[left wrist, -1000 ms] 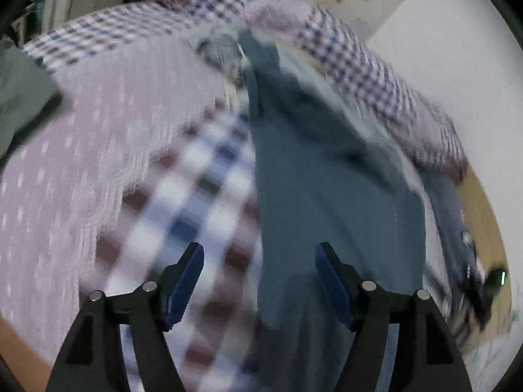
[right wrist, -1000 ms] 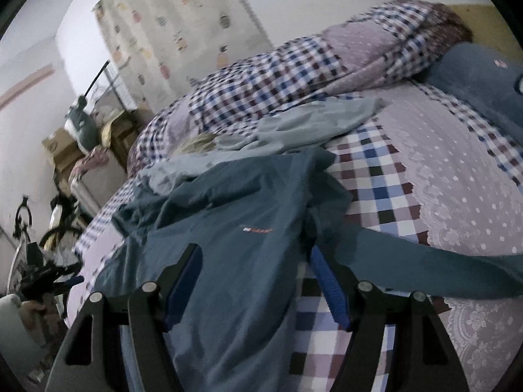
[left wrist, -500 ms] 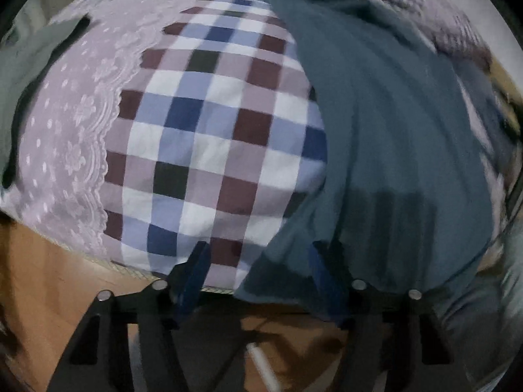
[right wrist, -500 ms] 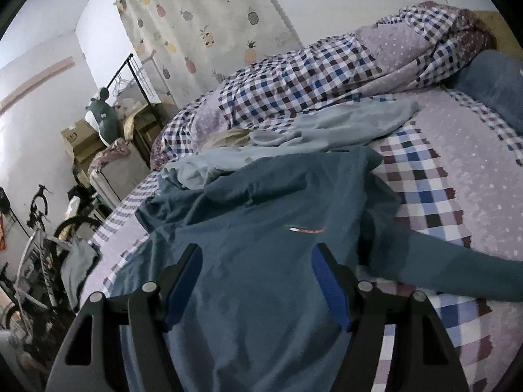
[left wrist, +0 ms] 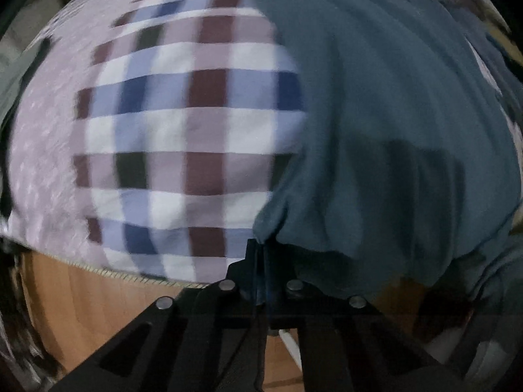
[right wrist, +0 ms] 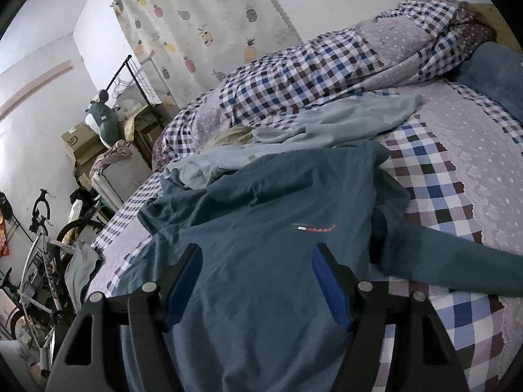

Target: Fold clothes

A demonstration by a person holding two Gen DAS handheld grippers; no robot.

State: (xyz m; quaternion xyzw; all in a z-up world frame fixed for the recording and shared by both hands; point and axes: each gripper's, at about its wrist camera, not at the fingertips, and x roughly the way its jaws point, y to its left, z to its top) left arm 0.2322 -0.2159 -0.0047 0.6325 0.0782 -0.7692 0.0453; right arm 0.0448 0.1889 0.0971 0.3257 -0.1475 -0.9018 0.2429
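Two paler garments (right wrist: 343, 121) crowd the bed (right wrist: 474, 150) behind the blue shirt (right wrist: 261, 245), whose blurred hem the left hand-held gripper (left wrist: 261, 254) pinches; right hand-held gripper (right wrist: 256, 281) gapes empty

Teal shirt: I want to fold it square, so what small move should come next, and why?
Probably bring the right gripper down to pinch the teal shirt near its hem. The left gripper is already shut on the hem corner at the bed edge, while the right one hovers open above the cloth, so only one corner is held.
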